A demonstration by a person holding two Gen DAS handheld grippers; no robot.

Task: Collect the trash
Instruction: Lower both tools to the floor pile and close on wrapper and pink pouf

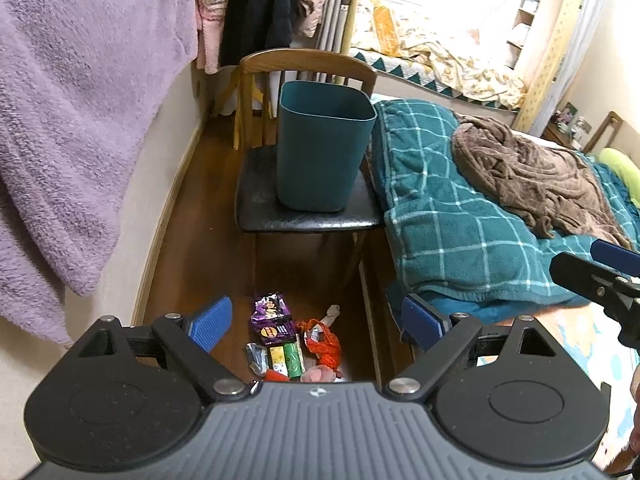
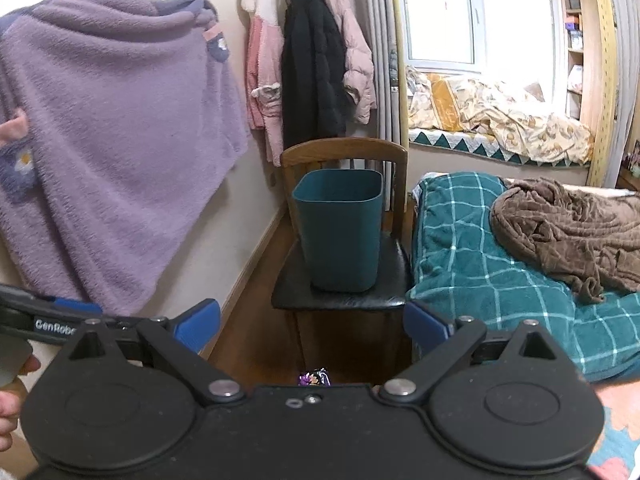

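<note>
- A narrow strip of floor (image 1: 192, 240) runs between the wall (image 1: 160, 168) and the bed (image 1: 460, 216).
- The chair (image 1: 304, 216) carrying the bin (image 1: 320, 152) blocks that strip ahead.
- The hanging purple blanket (image 1: 80, 120) crowds the left side.

A dark teal waste bin (image 1: 325, 148) stands upright and open-topped on the black seat of a wooden chair (image 1: 256, 208), far from the trash. On the wooden floor (image 1: 192, 264) near the chair lie a crumpled purple wrapper (image 1: 272, 318), an orange net bag (image 1: 324, 340) to its right, and green and yellow packets (image 1: 286, 360) nearest.
</note>
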